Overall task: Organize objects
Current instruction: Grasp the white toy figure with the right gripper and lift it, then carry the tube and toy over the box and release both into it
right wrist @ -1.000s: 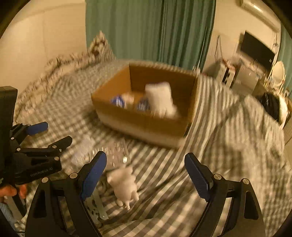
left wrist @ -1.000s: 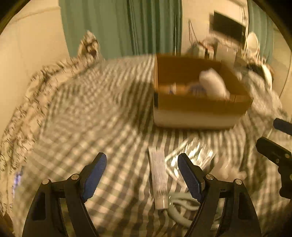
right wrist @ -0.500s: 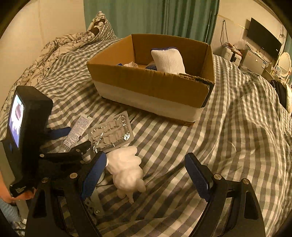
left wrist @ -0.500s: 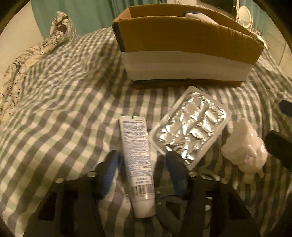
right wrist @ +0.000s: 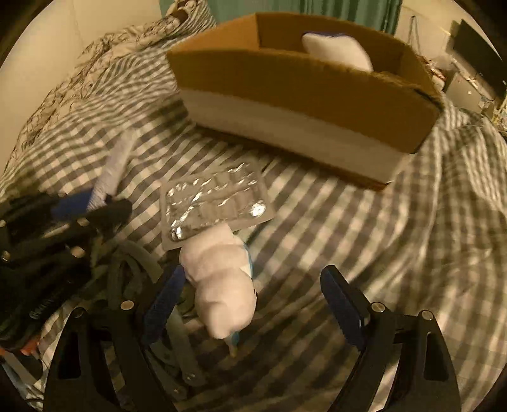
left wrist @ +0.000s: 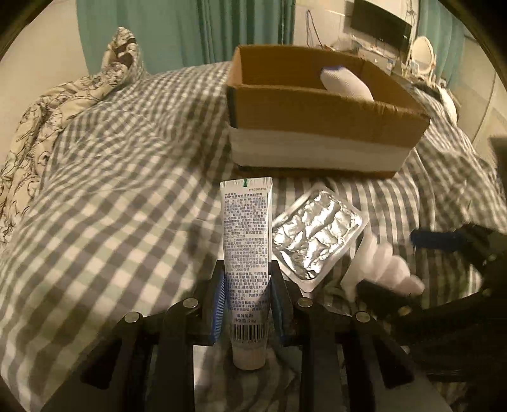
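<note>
My left gripper (left wrist: 247, 282) is shut on a white tube (left wrist: 246, 228) with printed text and a barcode, cap end toward the camera. It holds the tube over the checked bedcover. A silver foil blister pack (left wrist: 315, 236) lies just right of it, also in the right wrist view (right wrist: 214, 202). A white plush toy (right wrist: 221, 279) lies between the open fingers of my right gripper (right wrist: 250, 301), nearer the left finger. The toy also shows in the left wrist view (left wrist: 380, 266). The cardboard box (left wrist: 317, 126) stands beyond, with a white sock (left wrist: 345, 82) inside.
The box also shows in the right wrist view (right wrist: 301, 95). A grey-green strap or cord (right wrist: 133, 269) lies under the toy's left side. A floral duvet (left wrist: 63, 104) is bunched at the far left. Green curtains (left wrist: 221, 28) hang behind the bed.
My left gripper closed on the tube and lifted it, tilting up toward the box. My right gripper moved down and forward so the plush toy now lies between its open fingers.
</note>
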Motion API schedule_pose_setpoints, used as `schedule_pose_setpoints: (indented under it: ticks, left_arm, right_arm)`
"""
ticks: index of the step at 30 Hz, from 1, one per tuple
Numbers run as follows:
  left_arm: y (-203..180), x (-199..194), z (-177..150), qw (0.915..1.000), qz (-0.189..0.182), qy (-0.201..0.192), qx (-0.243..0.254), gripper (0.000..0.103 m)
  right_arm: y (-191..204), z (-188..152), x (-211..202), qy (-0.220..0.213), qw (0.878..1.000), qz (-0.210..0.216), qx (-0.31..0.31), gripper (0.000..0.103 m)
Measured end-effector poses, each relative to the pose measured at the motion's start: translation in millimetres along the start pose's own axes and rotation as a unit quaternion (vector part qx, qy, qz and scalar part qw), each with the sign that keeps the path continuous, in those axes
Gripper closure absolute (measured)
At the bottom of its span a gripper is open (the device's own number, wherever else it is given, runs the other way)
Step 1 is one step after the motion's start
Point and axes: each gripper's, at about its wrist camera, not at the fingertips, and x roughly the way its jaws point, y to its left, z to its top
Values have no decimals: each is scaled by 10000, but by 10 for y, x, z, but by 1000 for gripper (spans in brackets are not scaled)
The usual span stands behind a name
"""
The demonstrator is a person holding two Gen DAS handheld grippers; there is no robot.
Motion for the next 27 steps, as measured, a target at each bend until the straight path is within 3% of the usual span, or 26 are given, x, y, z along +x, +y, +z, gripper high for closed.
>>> schedule_pose_setpoints:
  ticks: [4,7,9,15,27]
  left_arm:
    - [88,-57,-24,9999,-73,-33,-148,78]
    - [138,-58,8,9998,-104,-64,-161,78]
    - [140,-94,-10,9997,-145,-99,-150,78]
    - [163,-265,-46,9995,-101,-256,-156,78]
    - [101,-781,161,9958,229,-877,94,78]
  right_arm:
    - [97,-13,89,122,9998,-78,-154,17]
    - [151,-23,99,158,9996,-31,-240,37]
    - [194,-31,78,127,9994,14,-323,56]
    - [356,-91,-81,-150,9983,-137,-539,56]
    - [133,81,-1017,-1273,9914,-216,-224,56]
